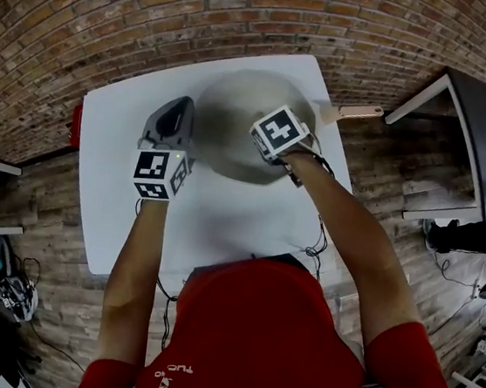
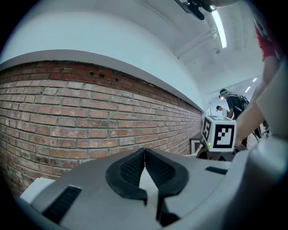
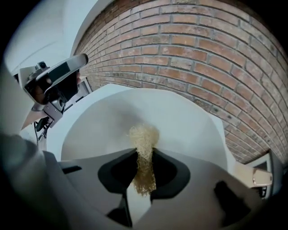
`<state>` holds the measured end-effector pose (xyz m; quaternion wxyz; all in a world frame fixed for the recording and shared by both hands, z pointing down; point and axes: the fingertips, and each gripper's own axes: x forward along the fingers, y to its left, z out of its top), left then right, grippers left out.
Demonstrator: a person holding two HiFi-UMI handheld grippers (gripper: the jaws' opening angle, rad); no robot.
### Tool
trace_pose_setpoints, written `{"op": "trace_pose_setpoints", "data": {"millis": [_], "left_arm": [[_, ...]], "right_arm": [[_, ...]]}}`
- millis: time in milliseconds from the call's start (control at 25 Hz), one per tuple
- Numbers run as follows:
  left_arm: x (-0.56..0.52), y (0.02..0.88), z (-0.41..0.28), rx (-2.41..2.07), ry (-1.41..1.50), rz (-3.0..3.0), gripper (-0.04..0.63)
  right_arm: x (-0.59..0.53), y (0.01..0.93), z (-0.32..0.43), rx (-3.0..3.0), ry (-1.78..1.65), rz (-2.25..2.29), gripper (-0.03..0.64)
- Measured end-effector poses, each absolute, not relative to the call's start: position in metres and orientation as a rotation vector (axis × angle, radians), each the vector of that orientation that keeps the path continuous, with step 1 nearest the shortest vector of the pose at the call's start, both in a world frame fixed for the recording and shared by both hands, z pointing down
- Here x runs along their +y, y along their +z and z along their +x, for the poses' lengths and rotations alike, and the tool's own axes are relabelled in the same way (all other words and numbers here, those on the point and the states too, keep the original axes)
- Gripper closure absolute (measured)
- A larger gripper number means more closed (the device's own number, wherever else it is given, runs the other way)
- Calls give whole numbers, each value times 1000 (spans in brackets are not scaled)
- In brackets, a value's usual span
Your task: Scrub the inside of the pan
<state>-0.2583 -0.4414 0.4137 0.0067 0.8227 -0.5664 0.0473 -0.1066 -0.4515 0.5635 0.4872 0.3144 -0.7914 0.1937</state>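
Tan scrubber [image 3: 144, 137] clamped in right claw [image 3: 145, 155], inside pan [image 3: 193, 128]

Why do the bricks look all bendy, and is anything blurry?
Head view: the wide lens bows the brick wall around the table. Left gripper view: bricks curve too, and the ceiling light glares. Right gripper view: the scrubber looks fuzzy; the pan has soft shadows.

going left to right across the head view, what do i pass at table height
red object → left hand-held gripper → right hand-held gripper with the scrubber → wooden pan handle → dark side table
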Motion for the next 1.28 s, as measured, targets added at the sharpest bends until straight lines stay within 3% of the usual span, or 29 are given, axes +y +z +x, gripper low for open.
{"op": "trace_pose_setpoints", "data": {"millis": [200,520,680,1280], "left_arm": [[-440,414,-255,-1765,153,2580,580],[-438,416,-252,-1770,163,2575,580],[-435,416,-251,-1776,165,2570,581],[-430,424,-262,-1774,189,2563,580]], "right_arm": [[-447,551,-99,-1936,460,767,529],[-400,540,-184,-2084,438,538,529],[-392,552,-187,-2018,380,507,529],[-416,557,-97,-1928,410,631,529]]}}
